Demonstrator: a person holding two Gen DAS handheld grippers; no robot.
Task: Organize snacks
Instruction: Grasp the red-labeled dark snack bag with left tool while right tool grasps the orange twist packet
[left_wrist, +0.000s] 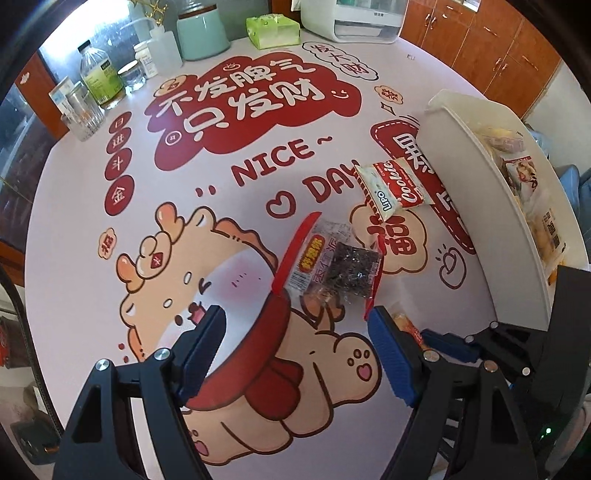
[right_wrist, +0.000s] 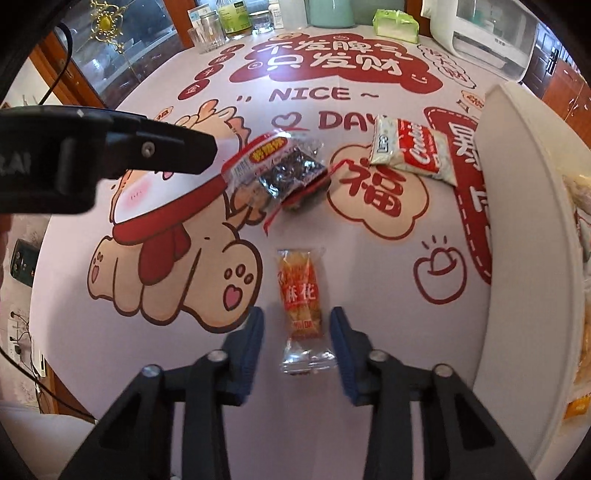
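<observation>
The orange snack packet (right_wrist: 301, 295) lies flat on the counter (right_wrist: 369, 258), between the spread fingers of the right hand-held gripper (right_wrist: 297, 350), not yet gripped. It looks light and crinkly, probably brittle inside, so hold its middle gently. The left hand-held gripper (left_wrist: 295, 354) is also released and holds nothing.

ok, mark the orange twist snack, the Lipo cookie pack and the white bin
orange twist snack (right_wrist: 301, 295), right wrist view, on its red label.
Lipo cookie pack (right_wrist: 417, 151), right wrist view, on its red Cookies band.
white bin (right_wrist: 517, 221), right wrist view, on its outer wall.
</observation>
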